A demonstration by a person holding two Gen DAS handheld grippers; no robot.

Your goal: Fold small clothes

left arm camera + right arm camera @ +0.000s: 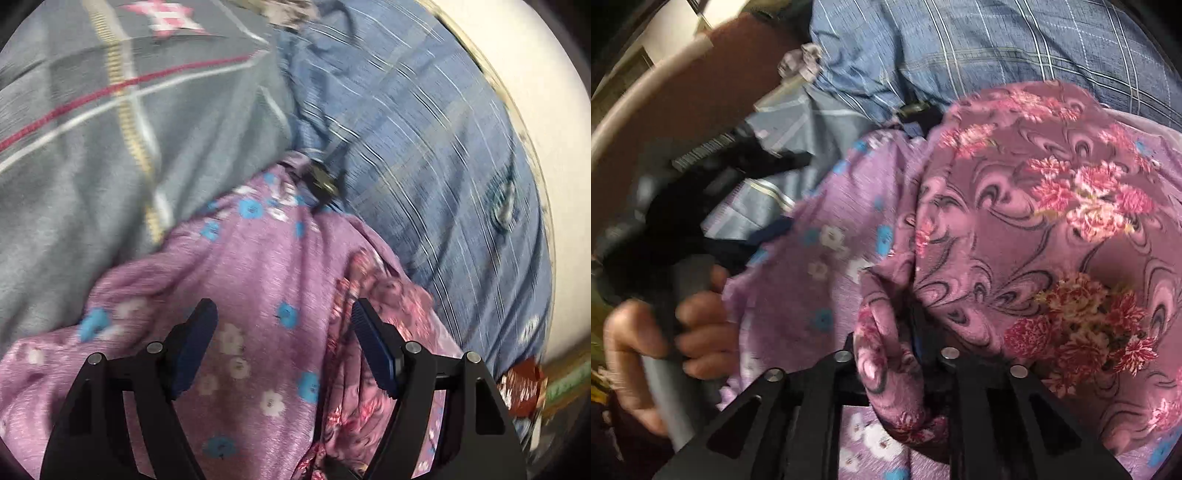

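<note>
Right gripper (pixel 908 354) fingers pinch a fold of the mauve rose-print cloth (pixel 1052 221), lying just right of the lilac blue-flowered garment (pixel 258 266); left gripper (pixel 284 332) fingers spread, ungripping, above the lilac.

lilac cloth (pixel 258 280): pale purple, strewn with blue and white flowers
mauve cloth (pixel 1052 229): dusty pink, dark swirls, pink and red blooms (right of the frame)
blue sheet (pixel 424 147): white checks
grey cover (pixel 110 147): red, white, yellow lines; pink star upper left
gripper pads (pixel 373 347): dark blue
</note>
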